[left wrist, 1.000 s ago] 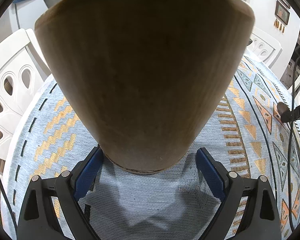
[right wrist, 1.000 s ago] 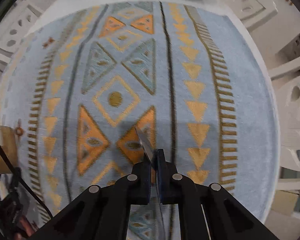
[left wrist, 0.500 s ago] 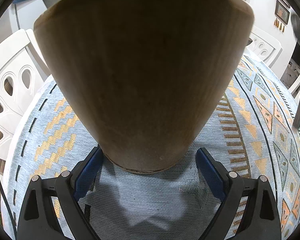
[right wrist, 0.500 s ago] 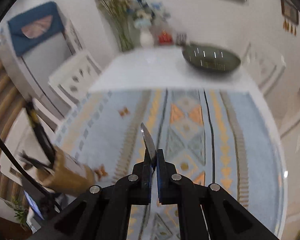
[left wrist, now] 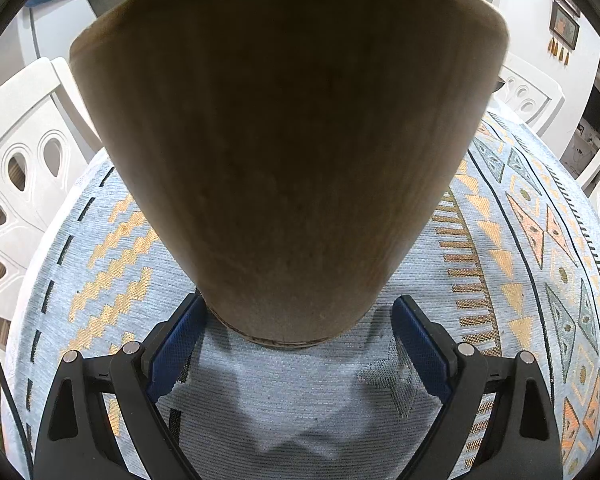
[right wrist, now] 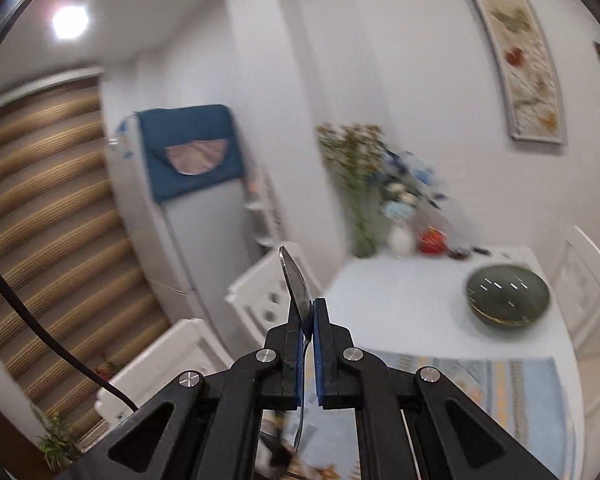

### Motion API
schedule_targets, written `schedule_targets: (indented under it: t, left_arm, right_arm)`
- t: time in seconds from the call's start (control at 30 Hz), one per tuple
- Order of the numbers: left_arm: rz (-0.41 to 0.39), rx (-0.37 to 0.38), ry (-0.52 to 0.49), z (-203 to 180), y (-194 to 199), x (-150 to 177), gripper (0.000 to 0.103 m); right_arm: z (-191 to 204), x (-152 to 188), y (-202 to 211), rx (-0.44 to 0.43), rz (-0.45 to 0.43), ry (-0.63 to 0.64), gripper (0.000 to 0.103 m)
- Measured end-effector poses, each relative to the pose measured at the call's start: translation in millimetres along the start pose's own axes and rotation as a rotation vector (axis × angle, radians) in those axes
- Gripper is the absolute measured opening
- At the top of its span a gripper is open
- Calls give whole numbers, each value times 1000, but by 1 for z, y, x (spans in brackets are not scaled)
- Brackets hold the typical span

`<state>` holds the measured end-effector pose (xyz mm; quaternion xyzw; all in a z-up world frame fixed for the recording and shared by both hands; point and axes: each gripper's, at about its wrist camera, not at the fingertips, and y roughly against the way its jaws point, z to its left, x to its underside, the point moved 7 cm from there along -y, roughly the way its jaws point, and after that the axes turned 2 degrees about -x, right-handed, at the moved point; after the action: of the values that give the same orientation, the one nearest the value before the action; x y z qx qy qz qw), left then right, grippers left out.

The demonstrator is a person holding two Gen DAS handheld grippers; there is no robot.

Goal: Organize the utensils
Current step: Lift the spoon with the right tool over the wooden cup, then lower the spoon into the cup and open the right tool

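Wooden holder (left wrist: pixel 288 152) fills the wide left claw (left wrist: pixel 300 344); right claw (right wrist: pixel 308 320) pinches a knife (right wrist: pixel 296 284) above the table (right wrist: pixel 420 304).

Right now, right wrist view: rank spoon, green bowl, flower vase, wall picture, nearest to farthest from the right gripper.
1. Spoon: clamped in the right gripper.
2. Green bowl: on the table, right.
3. Flower vase: table's far end, centre.
4. Wall picture: upper right, behind everything.

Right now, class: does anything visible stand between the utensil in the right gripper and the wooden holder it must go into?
That cannot be judged: the right gripper holds the metal utensil up toward the room, and the wooden holder shows only in the left view, where its opening is hidden.
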<state>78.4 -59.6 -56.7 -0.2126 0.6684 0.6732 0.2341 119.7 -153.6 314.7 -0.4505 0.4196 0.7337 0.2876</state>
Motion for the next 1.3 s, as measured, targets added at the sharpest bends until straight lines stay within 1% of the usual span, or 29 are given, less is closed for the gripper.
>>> schedule_targets:
  t: [0.1,0.17,0.3,0.4,0.5,0.6,0.67,0.97,1.17,1.3]
  left_arm:
    - [0,-1,0,1,0,0,94]
    - [0,0,0,1,0,0,94]
    - [-1,2,2,2,0,1,94]
    - [-1,2,3,2,0,1,94]
    - [-1,4,3,3,-1,1,94]
    - [-1,3,3,3,-1,1,94]
    - [-1,3,3,3,-1,1,94]
    - [-1,3,4,4,-1,1,94]
    - [-1,4,4,4,-1,1,94]
    - [-1,4,4,3,-1,1,94]
  right_arm:
    - [31,1,-12,-61,0,29,4]
    - [43,9,-22,-78,21,42,4]
    - [60,42,-52,-107,93,54,4]
    - [65,66,-69,-91,136,76,4]
    - [64,90,-83,-57,173,110,4]
    - [60,106,-90,-48,197,106,4]
    - [56,111,-92,-52,208,83,4]
    - [49,120,-96,-34,237,60,4]
    - [46,126,-98,-55,266,31,4]
    - [46,129,-100,-87,320,15,11]
